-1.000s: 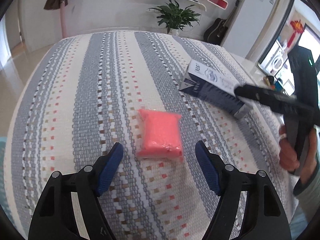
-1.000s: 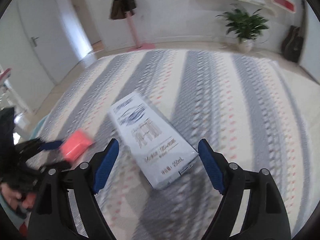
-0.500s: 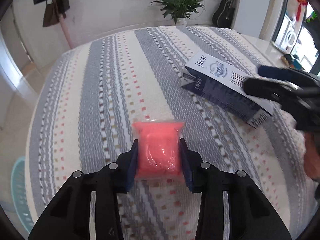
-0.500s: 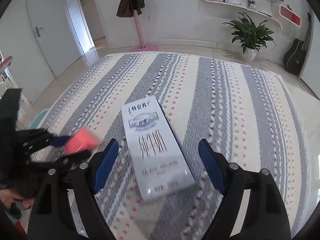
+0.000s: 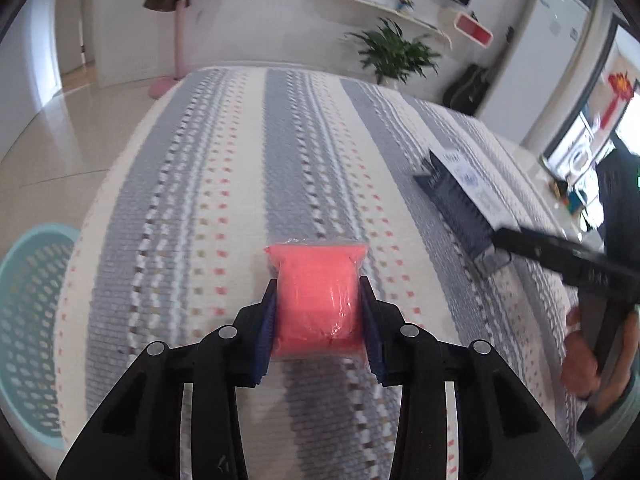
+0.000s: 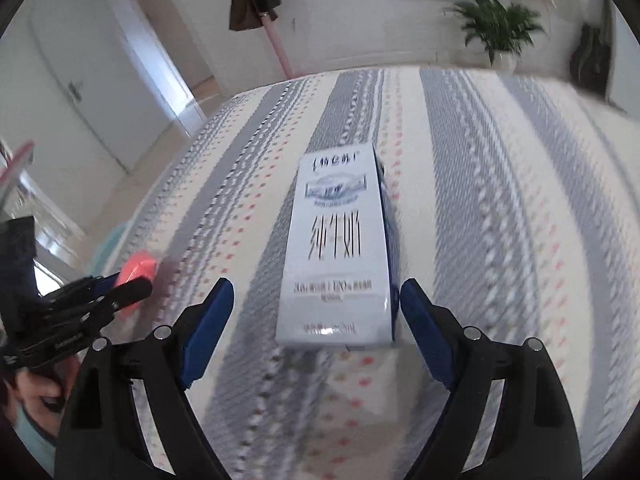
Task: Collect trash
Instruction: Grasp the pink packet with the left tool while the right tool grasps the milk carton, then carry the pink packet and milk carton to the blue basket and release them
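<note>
A pink plastic-wrapped packet (image 5: 316, 300) sits between the blue pads of my left gripper (image 5: 318, 320), which is shut on it just above the striped tablecloth (image 5: 240, 184). The same packet (image 6: 136, 270) shows at the left of the right wrist view, in the left gripper (image 6: 124, 286). A white and blue milk carton (image 6: 340, 256) lies flat on the cloth. My right gripper (image 6: 316, 316) is open, its pads either side of the carton's near end without touching it. The carton (image 5: 464, 196) also appears at the right of the left wrist view, with the right gripper's finger (image 5: 560, 256) at it.
A light blue perforated basket (image 5: 28, 320) stands on the floor off the table's left edge. A pink coat stand (image 5: 180, 40), a potted plant (image 5: 396, 56) and a guitar (image 5: 468, 88) stand beyond the far edge. A hand (image 5: 580, 352) holds the right gripper.
My left gripper closed on the pink packet and has carried it left, toward the basket side. My right gripper swung until the carton lies lengthwise between its open fingers.
</note>
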Available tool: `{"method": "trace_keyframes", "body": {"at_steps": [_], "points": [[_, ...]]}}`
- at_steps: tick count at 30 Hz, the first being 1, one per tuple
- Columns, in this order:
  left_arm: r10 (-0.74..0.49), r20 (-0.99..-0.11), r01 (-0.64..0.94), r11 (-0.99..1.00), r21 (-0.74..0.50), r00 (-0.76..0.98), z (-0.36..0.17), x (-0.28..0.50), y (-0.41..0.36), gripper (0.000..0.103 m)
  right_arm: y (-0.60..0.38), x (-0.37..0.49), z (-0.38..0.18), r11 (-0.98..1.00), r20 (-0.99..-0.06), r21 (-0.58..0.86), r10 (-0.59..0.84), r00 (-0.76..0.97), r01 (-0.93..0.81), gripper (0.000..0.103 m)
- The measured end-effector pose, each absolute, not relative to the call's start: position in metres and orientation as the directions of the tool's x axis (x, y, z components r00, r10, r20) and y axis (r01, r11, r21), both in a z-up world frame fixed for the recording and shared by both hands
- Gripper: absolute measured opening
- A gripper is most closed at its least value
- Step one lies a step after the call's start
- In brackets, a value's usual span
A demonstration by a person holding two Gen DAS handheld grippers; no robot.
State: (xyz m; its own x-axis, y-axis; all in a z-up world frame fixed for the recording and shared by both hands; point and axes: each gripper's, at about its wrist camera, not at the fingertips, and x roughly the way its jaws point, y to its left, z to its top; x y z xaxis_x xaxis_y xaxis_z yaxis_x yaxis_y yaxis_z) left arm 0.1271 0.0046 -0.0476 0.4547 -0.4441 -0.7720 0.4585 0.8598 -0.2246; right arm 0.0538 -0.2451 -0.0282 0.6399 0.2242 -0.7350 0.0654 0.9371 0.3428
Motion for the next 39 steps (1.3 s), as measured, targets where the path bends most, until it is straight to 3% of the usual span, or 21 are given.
{"method": "trace_keyframes", "body": {"at_steps": [7,11,17,18,20,28,39], "points": [[-0.46,-0.738,0.44,0.864,-0.245,0.494,-0.039,0.13,0.016,0.036,-0.231,0.054,-0.027,0.959,-0.732,0.178,-0.022,0.681,0.222,0.081],[-0.471,-0.726,0.437,0.862,-0.257,0.502,-0.036,0.13,0.025,0.036,-0.222,0.067,-0.018,0.967,-0.72,0.128,-0.063,0.691,0.221,0.081],[-0.464,-0.716,0.412,0.872,-0.265,0.521,-0.034,0.133,0.045,0.036,-0.209,0.104,-0.025,0.981,-0.788,0.006,-0.115,0.604,0.194,0.08],[-0.464,-0.715,0.41,0.872,-0.266,0.523,-0.033,0.133,0.048,0.036,-0.21,0.107,-0.028,0.982,-0.796,0.003,-0.113,0.594,0.191,0.079],[-0.461,-0.709,0.409,0.875,-0.261,0.534,-0.031,0.132,0.056,0.036,-0.21,0.11,-0.033,0.982,-0.808,0.008,-0.103,0.58,0.186,0.057],[-0.445,-0.685,0.349,0.893,-0.286,0.577,-0.017,0.13,0.096,0.036,-0.176,0.102,-0.019,0.991,-0.79,0.045,-0.043,0.611,0.129,0.056],[-0.355,-0.577,0.224,0.931,-0.288,0.736,0.07,0.122,0.204,0.036,-0.026,0.103,0.1,0.983,-0.63,0.128,0.183,0.755,-0.132,0.056]]}}
